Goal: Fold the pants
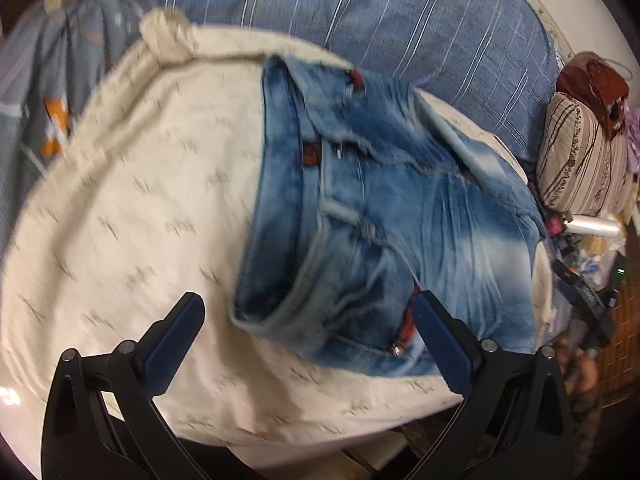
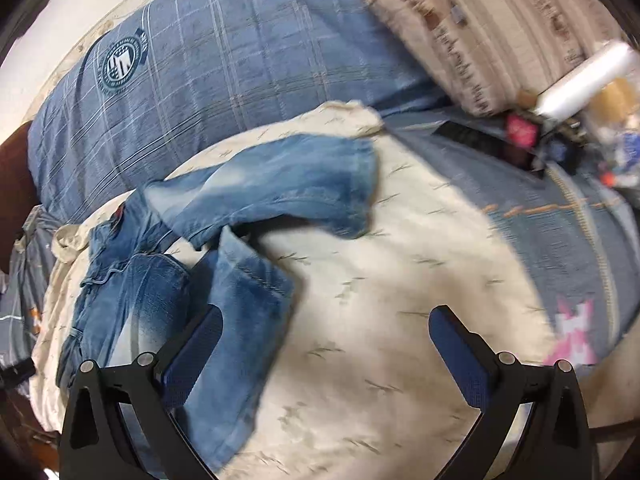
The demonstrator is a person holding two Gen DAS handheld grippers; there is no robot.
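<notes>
Light blue washed jeans (image 1: 380,216) lie crumpled on a cream patterned cloth (image 1: 140,200). In the left wrist view the waistband faces left, and my left gripper (image 1: 308,312) is open and empty just above its near end. In the right wrist view the jeans (image 2: 248,208) lie with two legs spread, one reaching right toward the far side, one coming down toward me. My right gripper (image 2: 326,324) is open and empty; its left finger (image 2: 192,356) hangs over the near leg's hem.
A blue plaid quilt (image 2: 240,60) lies behind the cream cloth (image 2: 400,320). A striped beige pillow (image 1: 580,156) and a dark red bag (image 1: 596,80) sit at the right. A white roll (image 2: 584,80) and clutter sit at the far right.
</notes>
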